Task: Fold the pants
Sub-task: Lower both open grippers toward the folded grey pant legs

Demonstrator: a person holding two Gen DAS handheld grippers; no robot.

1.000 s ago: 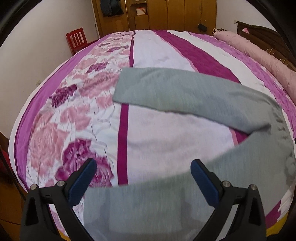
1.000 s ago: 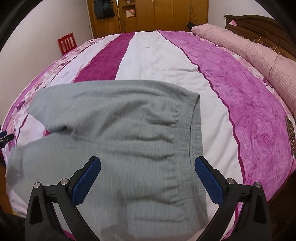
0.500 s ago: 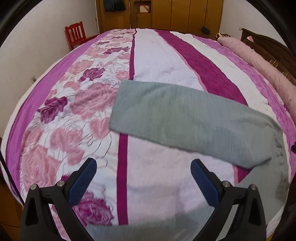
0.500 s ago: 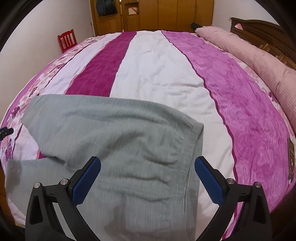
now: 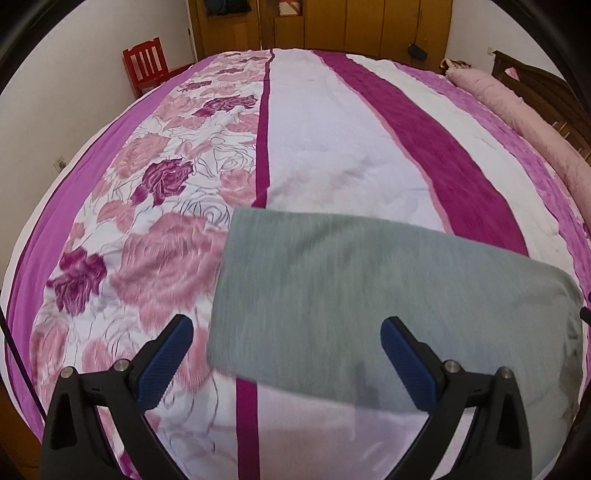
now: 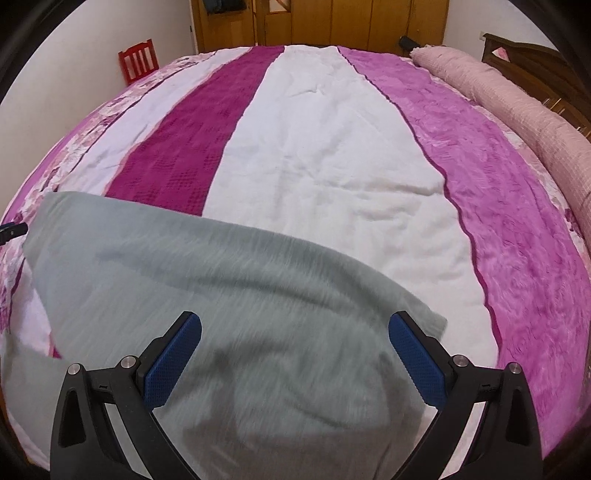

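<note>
Grey-green pants (image 5: 369,302) lie flat on the bed. In the left wrist view the far leg runs from its cuff at the left toward the waist at the right. My left gripper (image 5: 286,354) is open and empty, just above the leg's near edge. In the right wrist view the pants' waist part (image 6: 221,295) lies spread, with the waistband corner at the right. My right gripper (image 6: 295,354) is open and empty, over the waist area. The near leg is mostly hidden below the frames.
The bed has a purple, white and rose-patterned quilt (image 6: 332,166). A long pink bolster (image 6: 517,103) lies along the wooden headboard at the right. A red chair (image 5: 146,64) stands by the far wall. Wooden wardrobes (image 6: 332,22) stand beyond the bed.
Both grippers have moved forward over the pants toward the far side of the bed. The near leg has dropped out of the left wrist view. Both stay open.
</note>
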